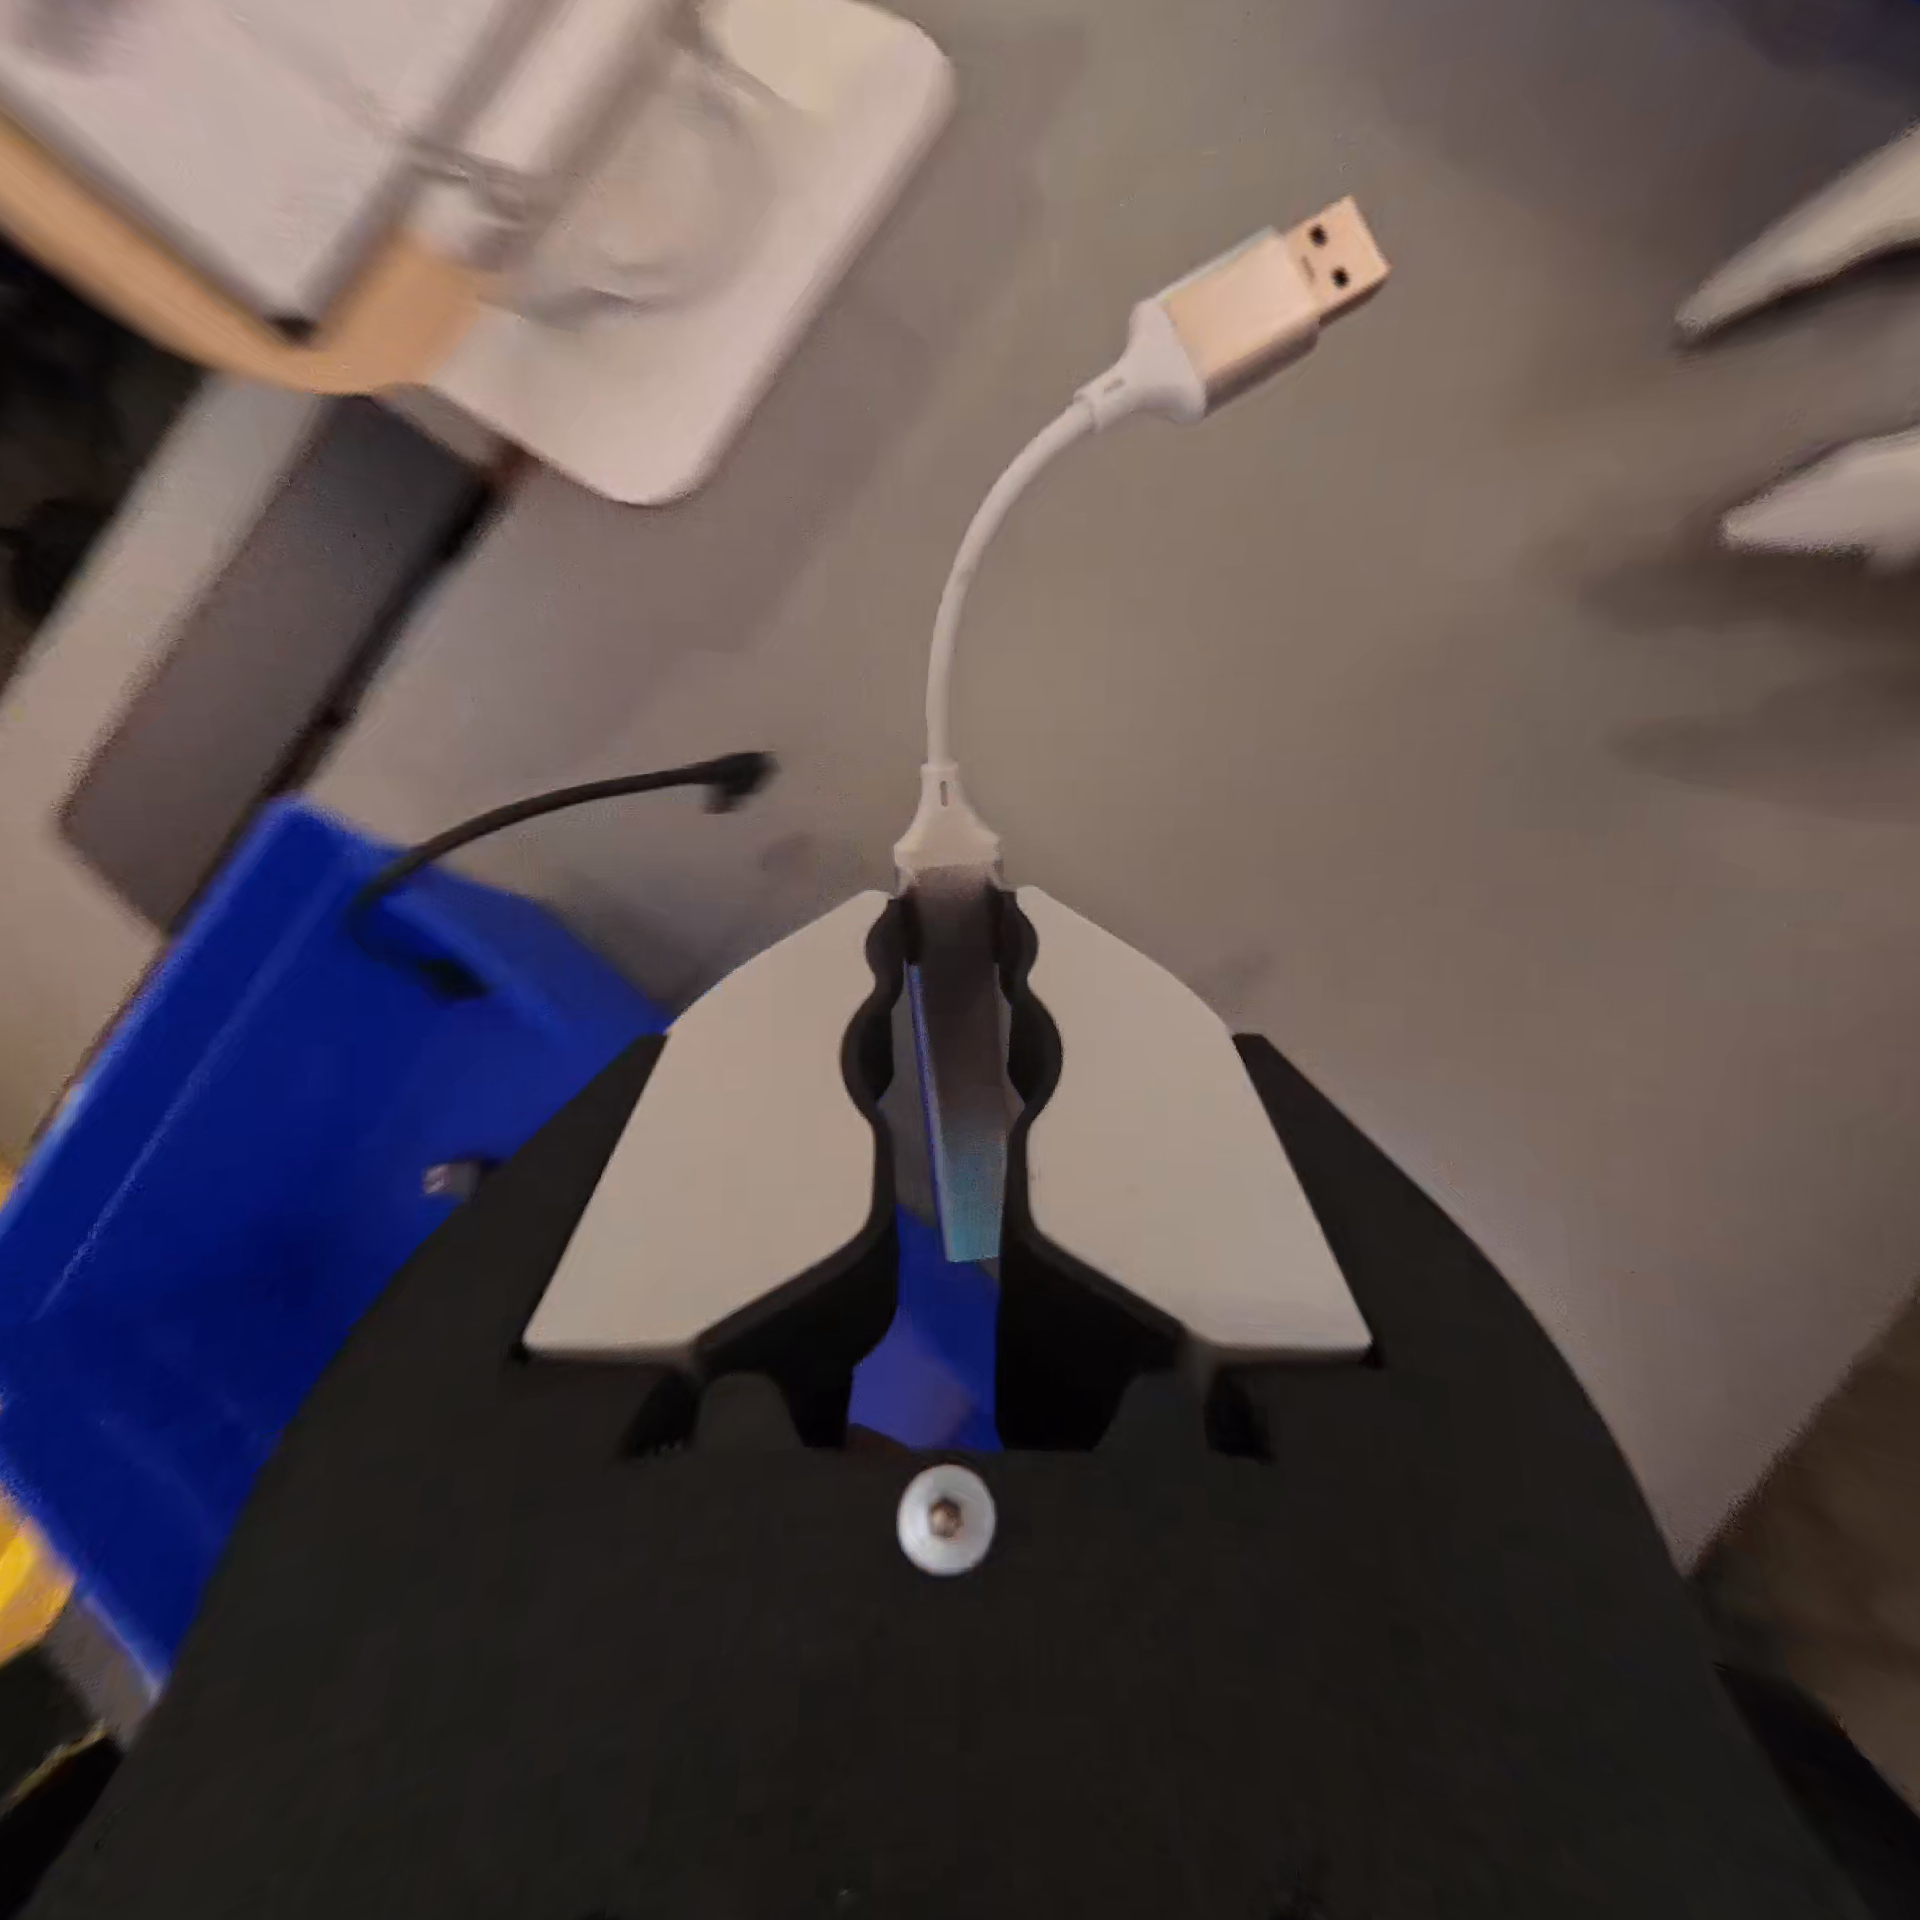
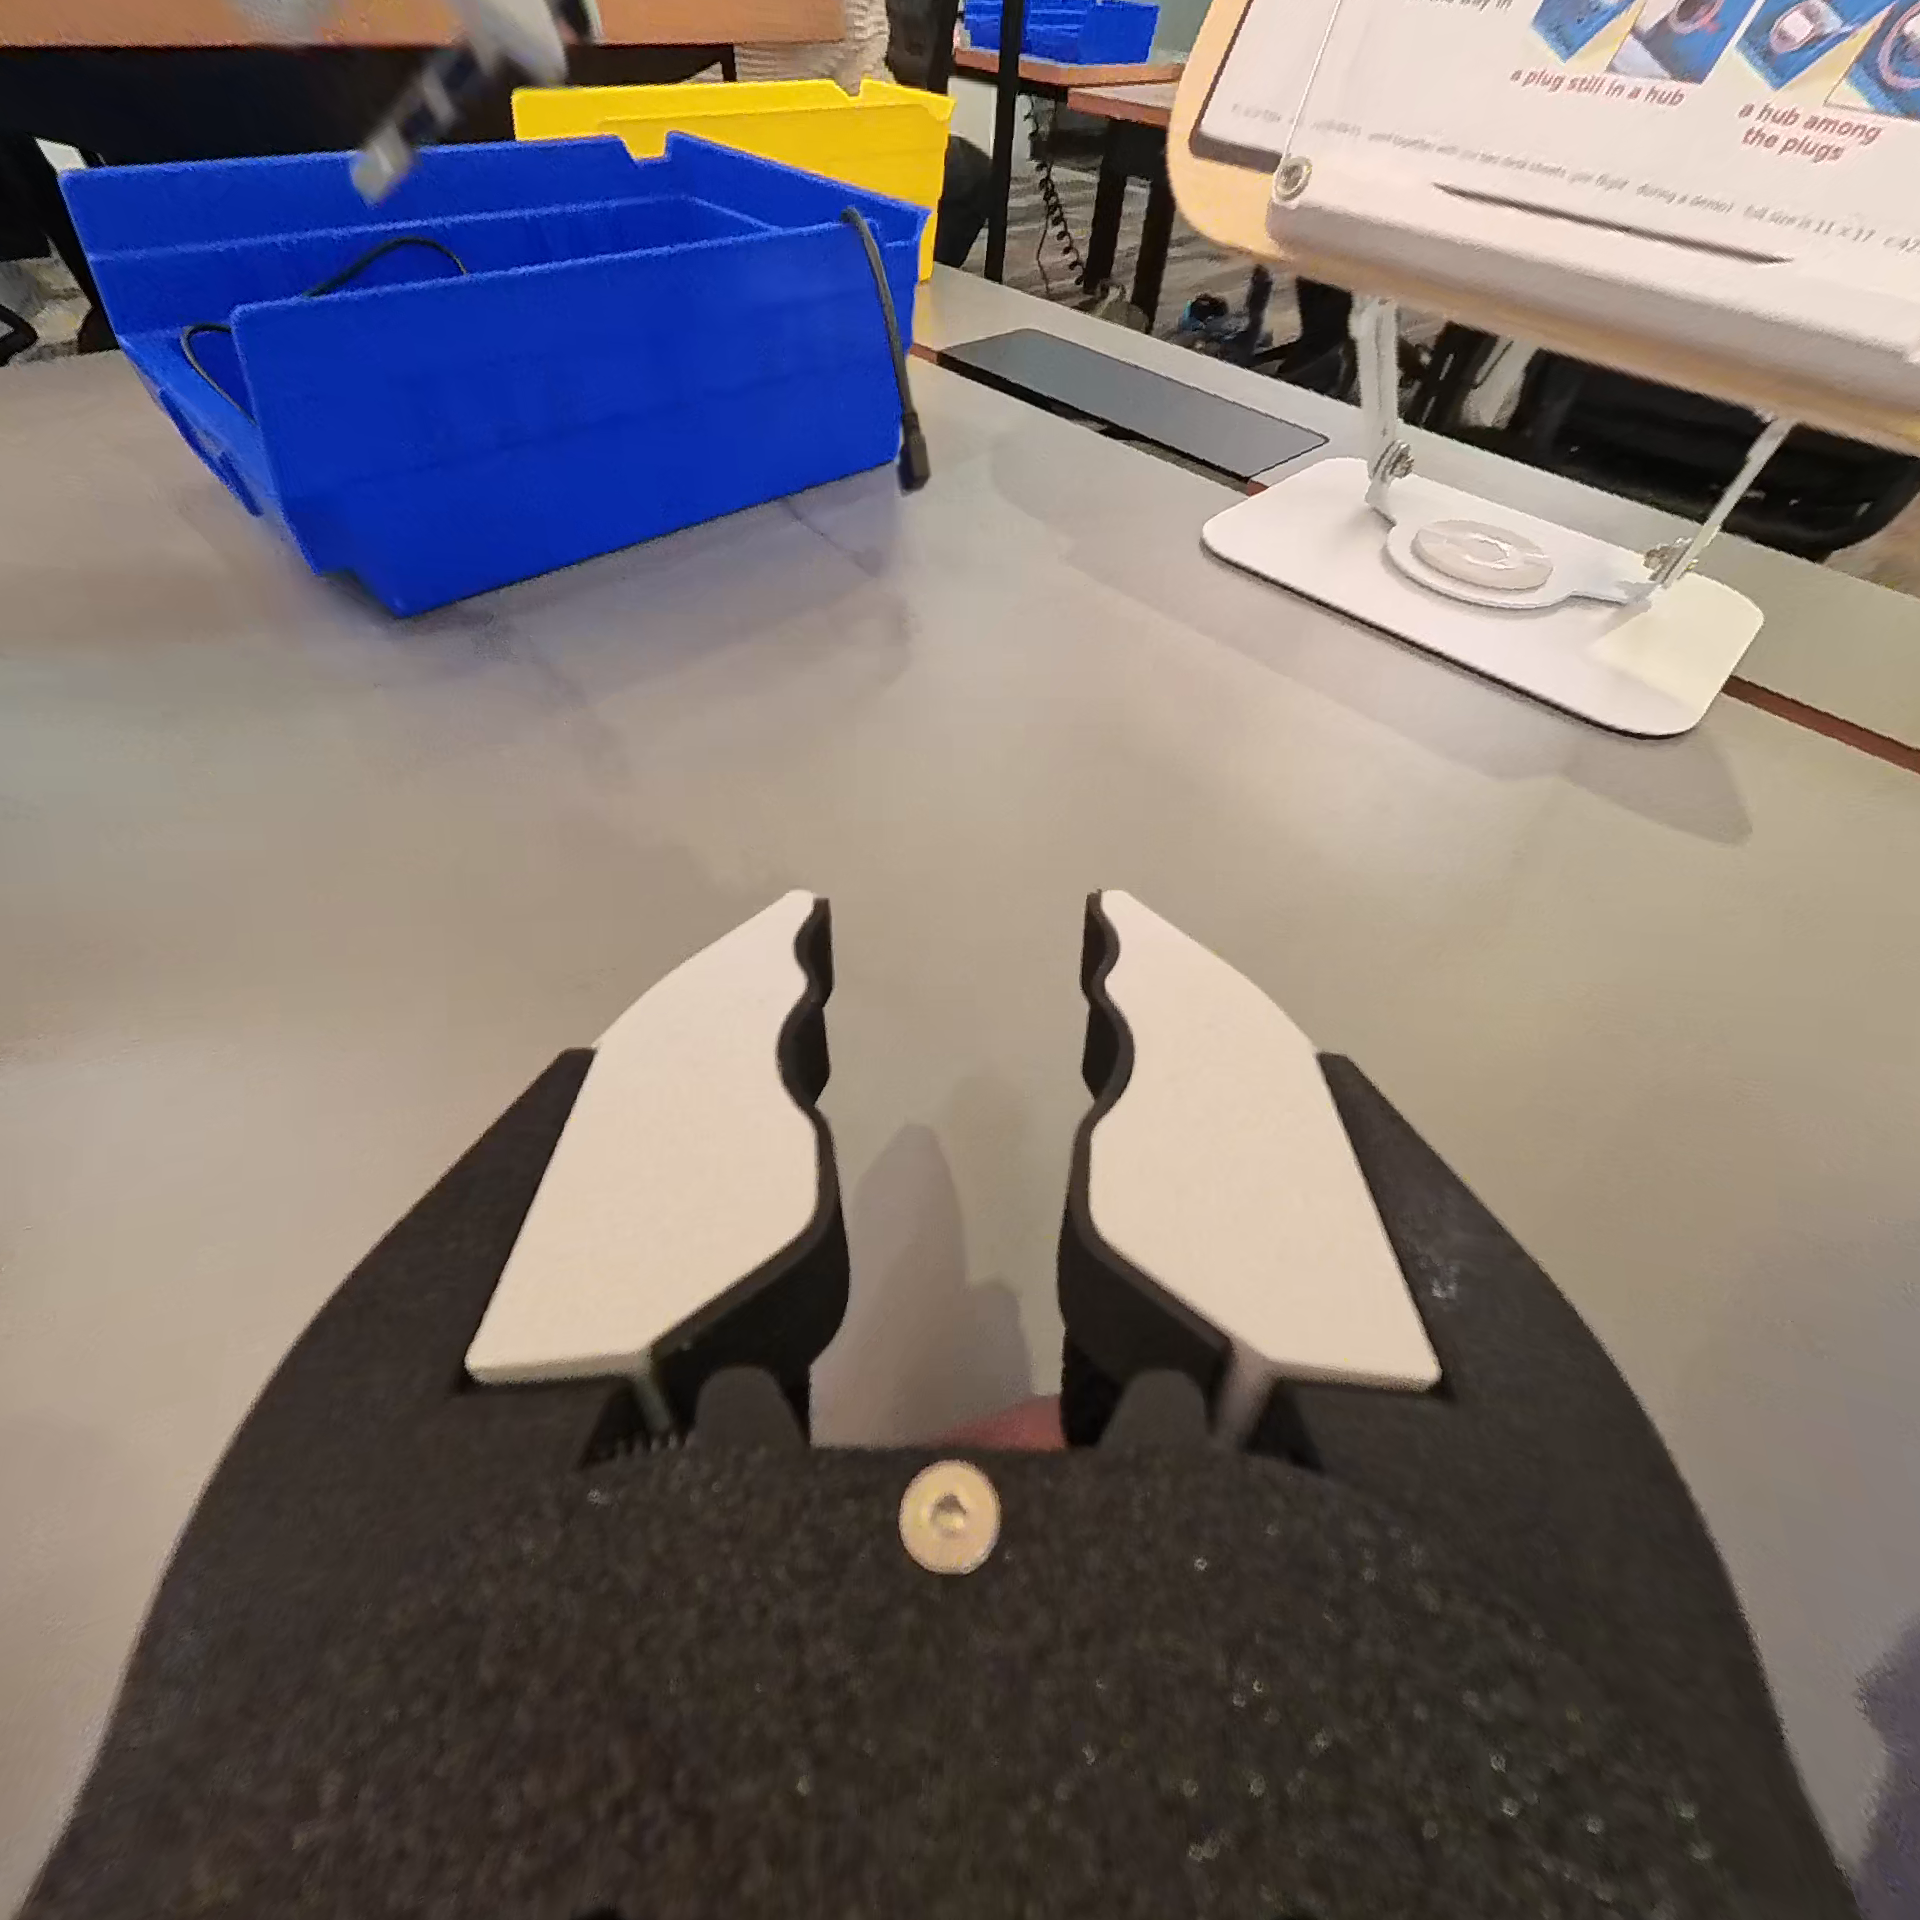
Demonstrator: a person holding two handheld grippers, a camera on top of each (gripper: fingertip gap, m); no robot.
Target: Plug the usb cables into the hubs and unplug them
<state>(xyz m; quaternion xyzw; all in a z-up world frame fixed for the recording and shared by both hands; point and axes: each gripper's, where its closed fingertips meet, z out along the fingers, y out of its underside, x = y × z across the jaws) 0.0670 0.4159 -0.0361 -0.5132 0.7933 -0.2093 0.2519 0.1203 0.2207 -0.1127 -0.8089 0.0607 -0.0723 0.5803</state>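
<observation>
So my left tongs (image 1: pixel 951 904) are clamped on a slim silver hub (image 1: pixel 961 1081), held edge-on between the two pads. Its short white cable (image 1: pixel 971 582) curls up out of the front end and finishes in a silver USB plug (image 1: pixel 1262 296) hanging in the air, not plugged into anything. All of this is up off the grey bench (image 1: pixel 1247 779), roughly over the middle part of it, with the blue bin (image 1: pixel 260 1091) just off to the left below my grip.

My right tongs (image 2: pixel 956 914) are spread apart with nothing between them, sitting low over the bench (image 2: pixel 520 831) near its front edge. In the right wrist view the blue bin (image 2: pixel 561 436) sits toward the far left of the bench, with a yellow bin (image 2: pixel 790 130) right behind it. There's a black cable (image 2: pixel 883 343) draped over the bin's right wall, its plug end dangling outside, near the bench surface; can't tell if it actually touches. More black cable is looped inside the bin.

Toward the far right edge there's a white stand (image 2: pixel 1475 582) holding a tilted board with a printed sheet (image 2: pixel 1621 135) on it. A flat dark panel (image 2: pixel 1132 400) lies along the back edge between the bin and the stand.
</observation>
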